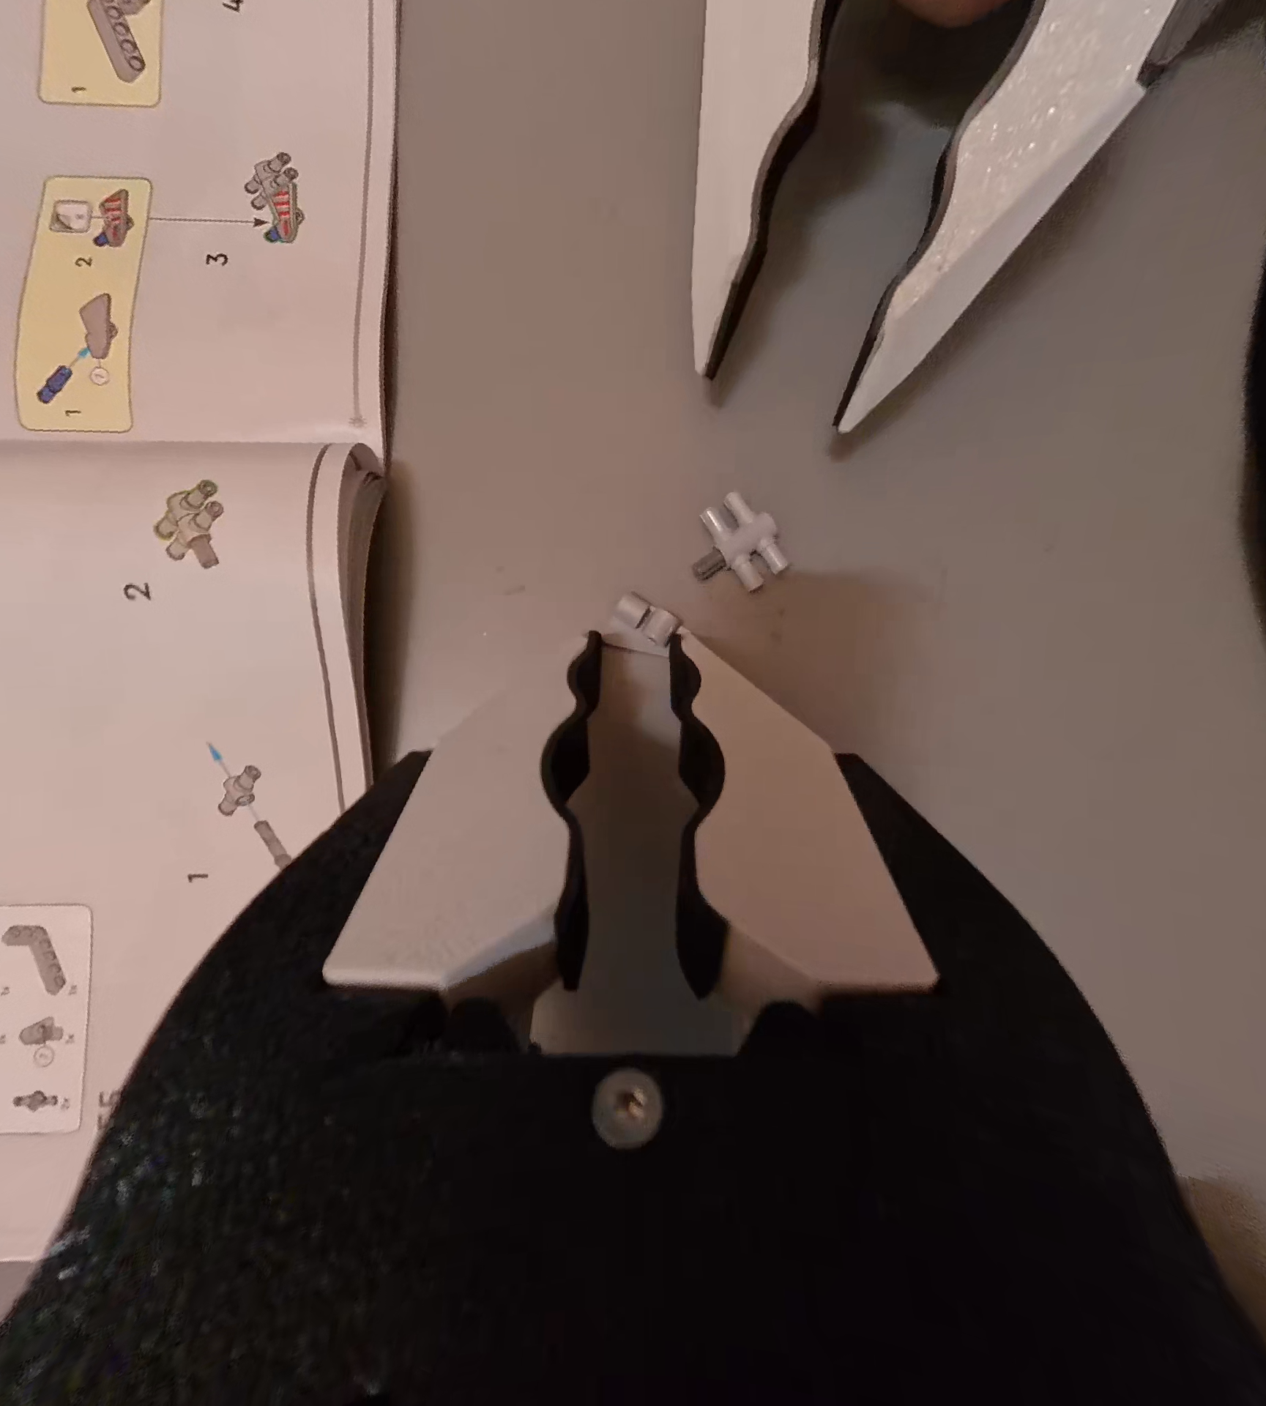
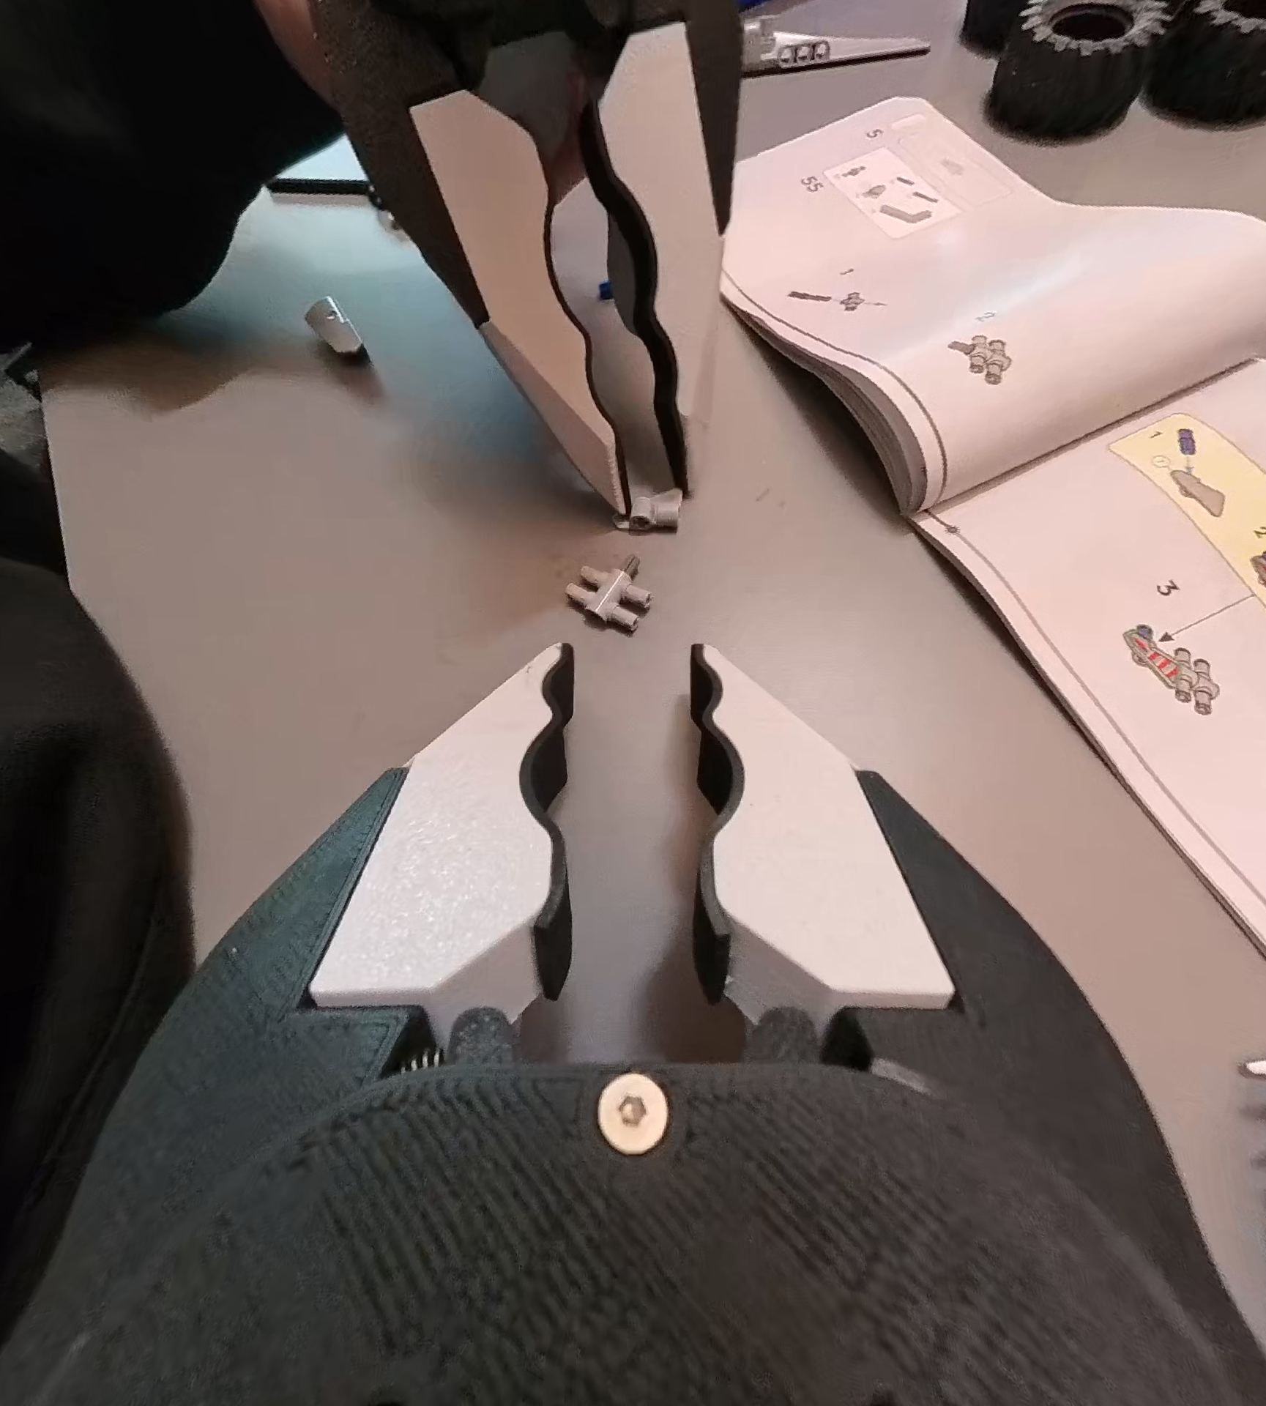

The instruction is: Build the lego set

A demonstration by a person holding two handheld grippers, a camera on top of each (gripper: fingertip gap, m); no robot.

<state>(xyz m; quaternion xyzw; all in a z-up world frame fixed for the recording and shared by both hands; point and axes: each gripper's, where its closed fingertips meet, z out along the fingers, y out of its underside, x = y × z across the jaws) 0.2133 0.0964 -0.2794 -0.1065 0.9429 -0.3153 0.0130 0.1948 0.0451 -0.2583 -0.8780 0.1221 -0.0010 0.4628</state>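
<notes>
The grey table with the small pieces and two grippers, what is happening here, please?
A person is building a Lego set with two hand-held grippers. The left gripper has its fingertips down on the grey table, closing around a small light grey connector piece; whether it is gripped already is unclear. The right gripper is open and empty, hovering just short of a grey cross-shaped connector with an axle pin lying between the two grippers. The open instruction booklet lies beside them.

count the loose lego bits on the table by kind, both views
Grey connector pieces: 3 (cross-shaped connector with pin, small connector at the left gripper tips, angled piece)
Black tyres: at least 2
Grey beam: 1
Total: 6
</notes>
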